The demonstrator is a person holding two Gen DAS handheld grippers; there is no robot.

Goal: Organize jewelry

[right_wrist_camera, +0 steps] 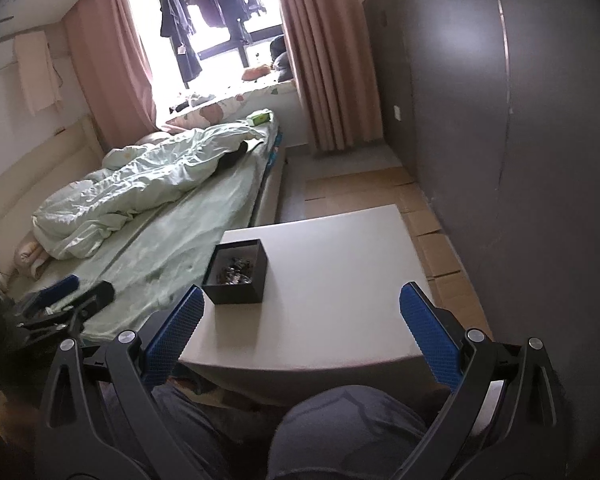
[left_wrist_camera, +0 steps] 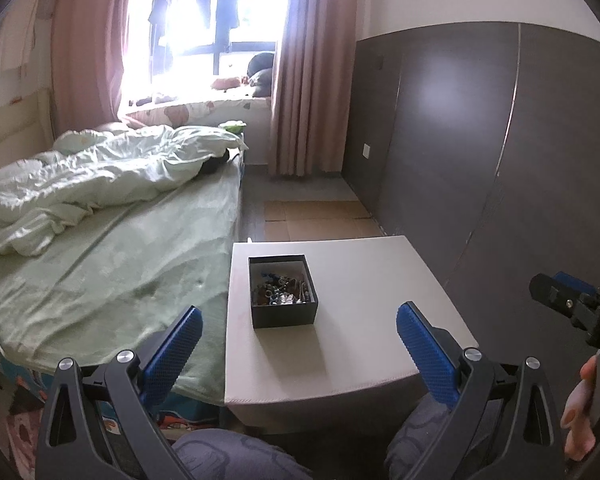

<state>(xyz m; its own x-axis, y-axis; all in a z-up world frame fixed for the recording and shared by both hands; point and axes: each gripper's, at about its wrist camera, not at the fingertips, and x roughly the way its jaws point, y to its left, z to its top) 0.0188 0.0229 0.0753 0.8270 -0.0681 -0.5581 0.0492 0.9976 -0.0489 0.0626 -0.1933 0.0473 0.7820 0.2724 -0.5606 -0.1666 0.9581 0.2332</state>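
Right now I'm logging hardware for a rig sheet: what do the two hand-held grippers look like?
Both match. The left hand-held gripper and right hand-held gripper each have two blue fingers with a dotted, grippy texture, mounted on black triangular linkage arms with cut-outs, pinned by silver round bolts. No cables or markings show.

No readable text, labels, brands or numbers in either wrist view. The black jewelry box (left_wrist_camera: 283, 290) shows plain sides. The white table (left_wrist_camera: 364, 304) bears no markings.
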